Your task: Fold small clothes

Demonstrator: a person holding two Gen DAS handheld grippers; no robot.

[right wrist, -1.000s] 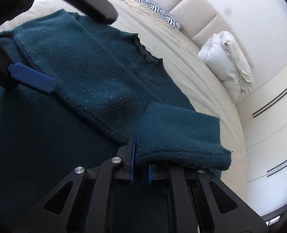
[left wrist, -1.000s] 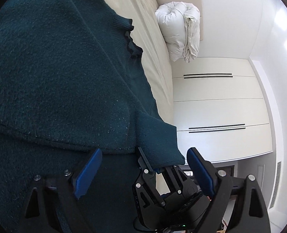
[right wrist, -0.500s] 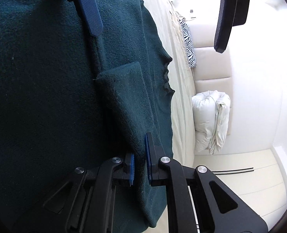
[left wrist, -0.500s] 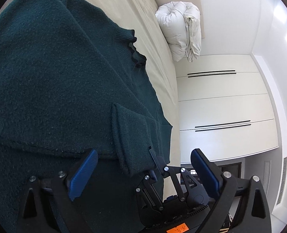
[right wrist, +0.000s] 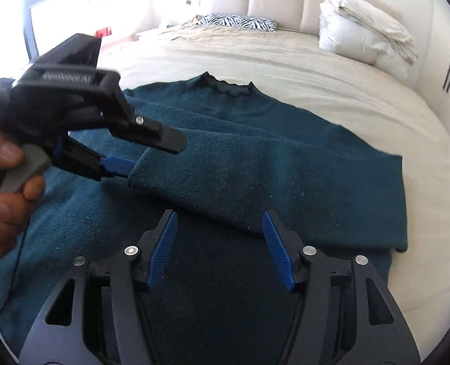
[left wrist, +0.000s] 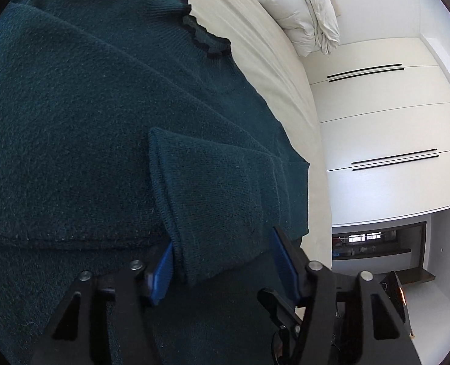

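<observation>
Teal sweater is lying flat on the bed, its sleeve folded across the body. Left gripper is sitting with jaws apart around the cuff, not pinching it. Right gripper is hovering spread wide, holding nothing.

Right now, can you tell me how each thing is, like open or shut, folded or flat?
sweater: lying flat on the bed, sleeve folded across its front
sleeve: cuff between the left gripper's pads
left gripper: open around the cuff
right gripper: open, holding nothing
duvet: folded up by the headboard
</observation>
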